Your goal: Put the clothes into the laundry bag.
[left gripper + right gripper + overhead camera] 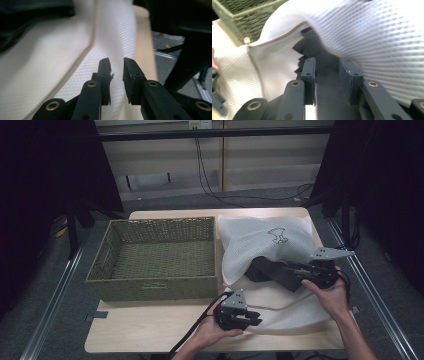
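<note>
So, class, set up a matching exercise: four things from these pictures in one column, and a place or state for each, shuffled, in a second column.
Things:
1. basket
2. mesh bag
3. dark cloth
4. left gripper

Places or states:
A. at the bag's near edge, jaws slightly apart
B. on the table's left, nothing in it
C. white, lying right of the basket, mouth open
D. partly inside the bag, between the right gripper's jaws

Pairs: 1-B, 2-C, 3-D, 4-A

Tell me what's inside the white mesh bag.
A dark folded garment sits in the open mouth of the white mesh bag, with the right gripper on it. How far it reaches inside is hidden by the mesh.
</note>
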A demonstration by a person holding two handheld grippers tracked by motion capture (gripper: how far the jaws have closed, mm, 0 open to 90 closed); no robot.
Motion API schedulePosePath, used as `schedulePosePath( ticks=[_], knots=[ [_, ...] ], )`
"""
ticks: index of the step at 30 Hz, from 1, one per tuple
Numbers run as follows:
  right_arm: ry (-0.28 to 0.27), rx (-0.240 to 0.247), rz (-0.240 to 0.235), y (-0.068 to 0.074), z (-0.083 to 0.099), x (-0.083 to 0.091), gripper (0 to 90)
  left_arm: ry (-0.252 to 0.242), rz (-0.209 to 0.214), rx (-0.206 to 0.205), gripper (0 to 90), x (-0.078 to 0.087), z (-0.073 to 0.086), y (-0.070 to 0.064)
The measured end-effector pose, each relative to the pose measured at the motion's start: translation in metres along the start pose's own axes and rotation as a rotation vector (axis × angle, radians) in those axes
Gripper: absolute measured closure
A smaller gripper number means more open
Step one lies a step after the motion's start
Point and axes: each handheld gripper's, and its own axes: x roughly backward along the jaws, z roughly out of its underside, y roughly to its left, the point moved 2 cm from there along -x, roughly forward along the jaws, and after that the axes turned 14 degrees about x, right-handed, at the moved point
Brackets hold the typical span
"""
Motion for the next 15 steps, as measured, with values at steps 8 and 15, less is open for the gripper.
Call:
schedulePosePath(
  ticks=[8,15],
  knots=[
    [0.073,-0.018,0.079,-0.023,0.010,-0.003,65.4,0.084,-0.056,0.016,73.4,-0.009,0.012,0.015],
    [0.142,-0.009,0.075,-0.029,0.023,-0.031,60.8,0.087,-0.022,0.013,72.8,-0.011,0.013,0.012]
  ],
)
